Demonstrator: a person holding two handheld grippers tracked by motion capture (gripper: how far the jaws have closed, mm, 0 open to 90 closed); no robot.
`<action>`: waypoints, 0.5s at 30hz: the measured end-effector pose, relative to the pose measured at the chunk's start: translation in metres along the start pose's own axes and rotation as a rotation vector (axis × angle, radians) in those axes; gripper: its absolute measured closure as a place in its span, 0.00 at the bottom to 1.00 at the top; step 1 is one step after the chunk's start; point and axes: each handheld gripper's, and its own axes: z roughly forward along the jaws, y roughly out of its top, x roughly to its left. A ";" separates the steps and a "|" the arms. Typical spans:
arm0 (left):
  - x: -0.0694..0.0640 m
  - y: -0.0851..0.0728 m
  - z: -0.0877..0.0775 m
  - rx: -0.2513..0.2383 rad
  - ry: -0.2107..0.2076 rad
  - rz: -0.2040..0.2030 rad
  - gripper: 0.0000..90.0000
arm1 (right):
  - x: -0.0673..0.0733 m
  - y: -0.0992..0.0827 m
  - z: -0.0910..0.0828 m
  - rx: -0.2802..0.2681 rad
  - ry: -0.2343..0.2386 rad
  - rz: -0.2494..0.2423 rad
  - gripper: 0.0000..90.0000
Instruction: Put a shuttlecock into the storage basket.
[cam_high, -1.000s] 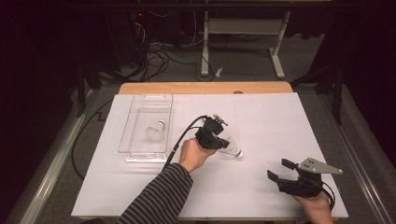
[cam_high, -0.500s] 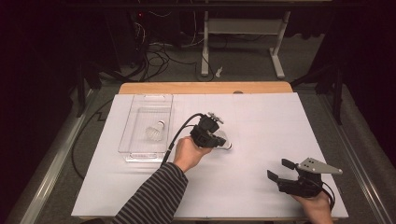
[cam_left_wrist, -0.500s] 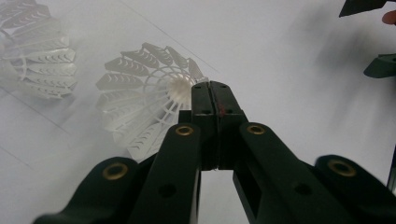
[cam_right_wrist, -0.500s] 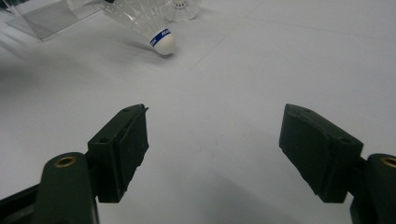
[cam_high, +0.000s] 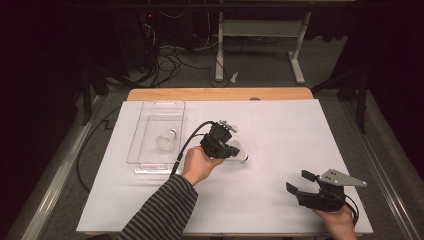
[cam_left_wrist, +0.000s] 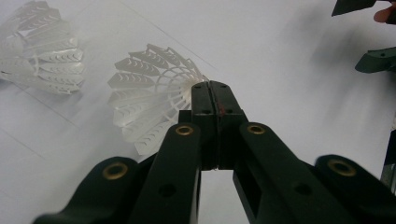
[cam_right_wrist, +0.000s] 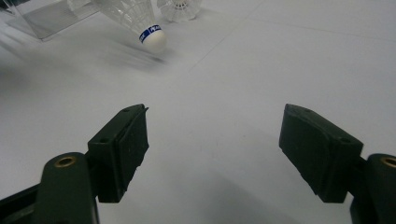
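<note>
The left gripper (cam_high: 231, 148) is gripping a shuttlecock (cam_left_wrist: 149, 105) by the edge of its feathered skirt, its jaws pressed all the way together on that thin rim, and is holding it just to the right of the clear tray (cam_high: 145, 165), low over the white counter (cam_high: 280, 130). From the right gripper view the shuttlecock's white cork nose with its blue band is pointing away from the tray. A second shuttlecock (cam_high: 166, 140) is lying inside the tray. This thing is looking feather-light, so weight is no worry, but the skirt is looking thin, springy and easy to crush, so a pinch on the rim is asking for care; the firmer hold would be lower down, near the cork, where the ribs are gathering. The right gripper (cam_high: 303, 182) is resting well to the right of the tray, near the counter's front edge, with its jaws standing wide apart and nothing between them.
</note>
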 end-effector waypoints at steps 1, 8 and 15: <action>0.000 0.000 -0.001 -0.001 -0.002 0.002 1.00 | 0.000 0.000 0.000 0.000 0.000 0.000 0.27; 0.001 -0.002 -0.007 -0.008 -0.005 0.003 1.00 | 0.000 0.000 0.000 0.001 0.000 0.000 0.27; 0.004 -0.004 -0.012 -0.024 -0.001 -0.010 1.00 | 0.000 0.000 0.001 0.002 -0.001 -0.001 0.27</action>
